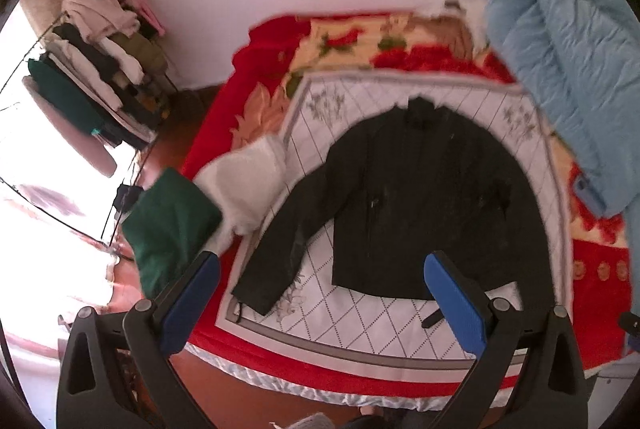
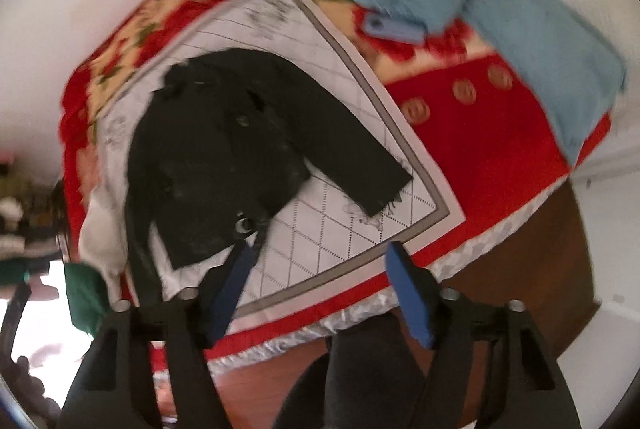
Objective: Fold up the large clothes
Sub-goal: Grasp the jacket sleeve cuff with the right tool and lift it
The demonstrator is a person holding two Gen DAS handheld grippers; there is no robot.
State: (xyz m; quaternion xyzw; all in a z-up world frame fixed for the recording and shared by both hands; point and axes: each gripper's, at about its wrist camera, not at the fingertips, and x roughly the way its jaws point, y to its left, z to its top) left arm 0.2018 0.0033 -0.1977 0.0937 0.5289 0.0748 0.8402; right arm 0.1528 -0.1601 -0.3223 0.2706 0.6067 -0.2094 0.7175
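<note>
1. The left gripper (image 1: 322,293) hangs above the near edge of the bed with its two blue pads (image 1: 456,303) spread wide apart; nothing sits between them and they touch no cloth.
2. The right gripper (image 2: 320,289) is likewise held above the bed's near edge, its blue pads (image 2: 410,295) set well apart and gripping nothing.
3. The black jacket (image 1: 420,205) lies flat and face up on a white quilted sheet (image 1: 360,313) with a diamond pattern and grey border. Its collar points to the far side, toward the wall, and its hem lies nearest the grippers.
4. One sleeve (image 1: 280,245) runs out to the near left, its cuff resting on the sheet. The other sleeve (image 2: 356,165), seen from the right wrist, stretches straight out to the right across the sheet.
5. The sheet covers a red floral blanket (image 1: 216,133) on the bed.
6. A light blue padded coat (image 1: 568,69) is heaped on the right side of the bed, well apart from the jacket.
7. A folded white garment (image 1: 248,185) and a folded green garment (image 1: 168,225) sit at the bed's left edge, just beside the sleeve.
8. A loaded clothes rack (image 1: 100,61) stands on the far left by the wall.
</note>
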